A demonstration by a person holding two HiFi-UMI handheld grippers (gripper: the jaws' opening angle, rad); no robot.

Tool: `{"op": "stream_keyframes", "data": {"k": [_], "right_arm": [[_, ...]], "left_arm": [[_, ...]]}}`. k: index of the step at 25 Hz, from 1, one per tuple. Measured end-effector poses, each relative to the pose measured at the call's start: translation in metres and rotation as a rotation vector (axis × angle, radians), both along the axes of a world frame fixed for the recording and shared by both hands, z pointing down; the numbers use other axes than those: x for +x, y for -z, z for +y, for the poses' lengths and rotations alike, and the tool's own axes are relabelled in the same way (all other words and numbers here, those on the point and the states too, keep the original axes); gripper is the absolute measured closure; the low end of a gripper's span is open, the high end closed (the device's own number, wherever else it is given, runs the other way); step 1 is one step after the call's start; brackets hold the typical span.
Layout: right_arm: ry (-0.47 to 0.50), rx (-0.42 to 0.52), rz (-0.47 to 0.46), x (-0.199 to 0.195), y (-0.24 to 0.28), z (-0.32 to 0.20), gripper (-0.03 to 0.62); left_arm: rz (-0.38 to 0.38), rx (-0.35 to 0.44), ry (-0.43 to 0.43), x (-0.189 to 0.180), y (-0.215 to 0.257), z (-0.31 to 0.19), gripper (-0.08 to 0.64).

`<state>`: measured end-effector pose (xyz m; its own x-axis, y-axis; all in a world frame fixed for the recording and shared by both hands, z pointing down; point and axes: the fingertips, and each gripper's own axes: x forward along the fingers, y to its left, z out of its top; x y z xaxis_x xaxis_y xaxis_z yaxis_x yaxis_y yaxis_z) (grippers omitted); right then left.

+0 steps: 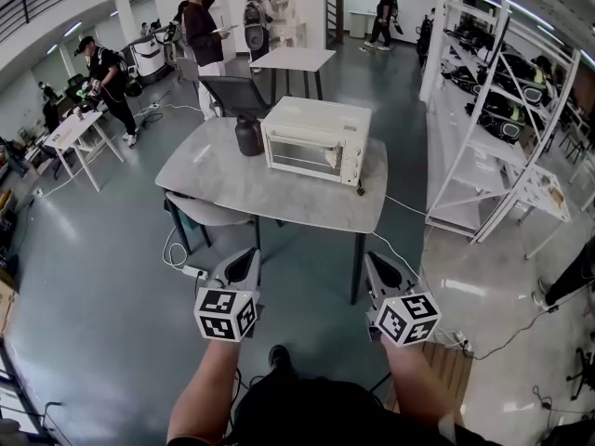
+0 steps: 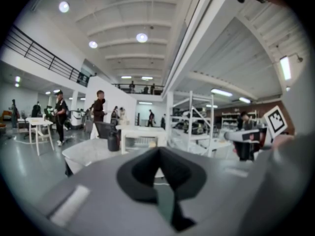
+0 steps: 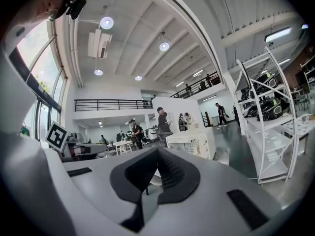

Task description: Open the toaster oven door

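A cream toaster oven (image 1: 316, 138) stands on the grey table (image 1: 232, 184), its glass door closed and facing me. It shows small and far off as the oven (image 2: 140, 139) in the left gripper view and the oven (image 3: 191, 141) in the right gripper view. My left gripper (image 1: 249, 258) and right gripper (image 1: 376, 264) hang side by side in front of the table's near edge, well short of the oven. Both are shut with nothing between the jaws, as the left gripper (image 2: 158, 154) and right gripper (image 3: 156, 155) show.
A dark jar (image 1: 248, 136) stands on the table just left of the oven. A chair (image 1: 206, 214) is tucked under the table's left side. White shelving (image 1: 493, 128) lines the right. Cables and a power strip (image 1: 193, 271) lie on the floor. People stand further back.
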<state>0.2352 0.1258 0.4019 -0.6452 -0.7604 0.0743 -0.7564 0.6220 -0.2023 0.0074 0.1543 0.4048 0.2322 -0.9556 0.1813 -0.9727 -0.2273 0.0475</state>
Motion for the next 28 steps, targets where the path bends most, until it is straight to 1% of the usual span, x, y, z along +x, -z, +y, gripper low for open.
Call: {"op": "stream_keyframes", "data": {"k": [5,12,16,22,28], "right_arm": [[-0.002,-0.023,0.003,-0.002,-0.005,-0.021,0.600],[-0.015,-0.043,0.025,-0.024,-0.010,-0.057,0.599],[-0.021,-0.053,0.039,-0.046,-0.012,-0.088,0.599],[-0.031,-0.069,0.044,-0.084,-0.011,-0.131,0.598],[-0.039,-0.087,0.071,-0.120,-0.017,-0.163,0.598]], "left_arm": [[0.014,-0.004,-0.006,-0.002,-0.006,-0.018,0.554],[0.050,-0.012,-0.009,-0.030,-0.015,-0.060,0.554],[0.056,-0.008,-0.019,-0.051,-0.016,-0.094,0.554],[0.066,-0.025,-0.040,-0.083,-0.019,-0.140,0.554],[0.073,-0.025,-0.045,-0.121,-0.022,-0.174,0.554]]}}
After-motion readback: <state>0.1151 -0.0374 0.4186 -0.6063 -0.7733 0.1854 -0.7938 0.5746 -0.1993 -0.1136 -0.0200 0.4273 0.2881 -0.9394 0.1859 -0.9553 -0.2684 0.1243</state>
